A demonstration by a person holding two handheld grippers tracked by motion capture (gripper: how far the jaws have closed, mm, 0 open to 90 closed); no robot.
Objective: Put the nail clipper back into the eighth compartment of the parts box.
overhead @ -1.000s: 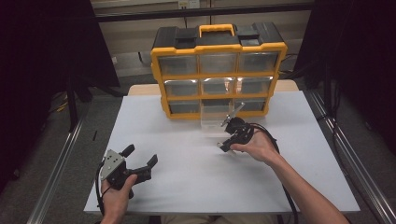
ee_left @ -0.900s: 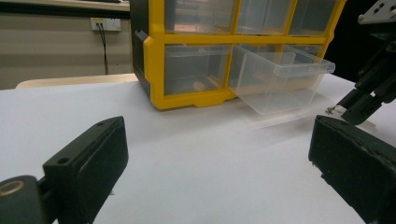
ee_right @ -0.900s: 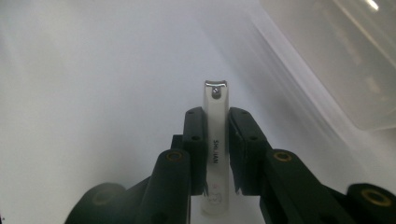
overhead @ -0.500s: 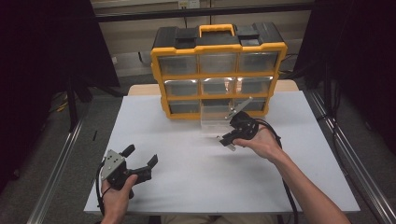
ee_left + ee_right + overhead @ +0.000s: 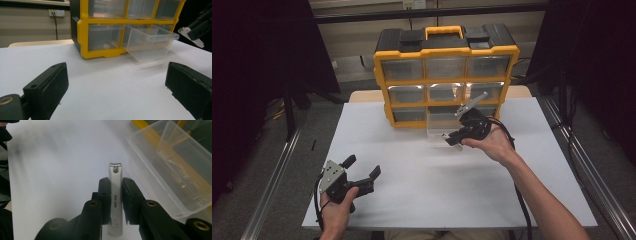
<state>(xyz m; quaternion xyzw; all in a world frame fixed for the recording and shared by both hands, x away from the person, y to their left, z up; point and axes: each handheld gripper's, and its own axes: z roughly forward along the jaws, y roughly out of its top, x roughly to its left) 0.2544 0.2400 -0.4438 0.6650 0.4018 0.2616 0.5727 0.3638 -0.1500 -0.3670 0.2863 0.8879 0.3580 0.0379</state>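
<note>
A silver nail clipper (image 5: 115,195) stands lengthwise between the jaws of my right gripper (image 5: 115,182), which is shut on it. That gripper (image 5: 454,137) hovers just in front of a clear plastic drawer (image 5: 439,122) pulled out of the bottom row of a yellow and black organizer (image 5: 444,75). In the right gripper view the drawer (image 5: 175,170) lies to the right of the clipper's tip. My left gripper (image 5: 362,166) rests low at the table's front left, open with nothing between its jaws. From the left gripper view the drawer (image 5: 150,43) tilts out of the organizer (image 5: 100,25).
The white table top (image 5: 412,170) spreads between the two grippers. The organizer holds several other clear drawers, all pushed in. Metal rails (image 5: 272,175) run along both sides of the table, and black curtains hang beyond them.
My right gripper has shifted a little to the right and toward the pulled-out drawer, still holding the clipper. The left gripper has stayed put.
</note>
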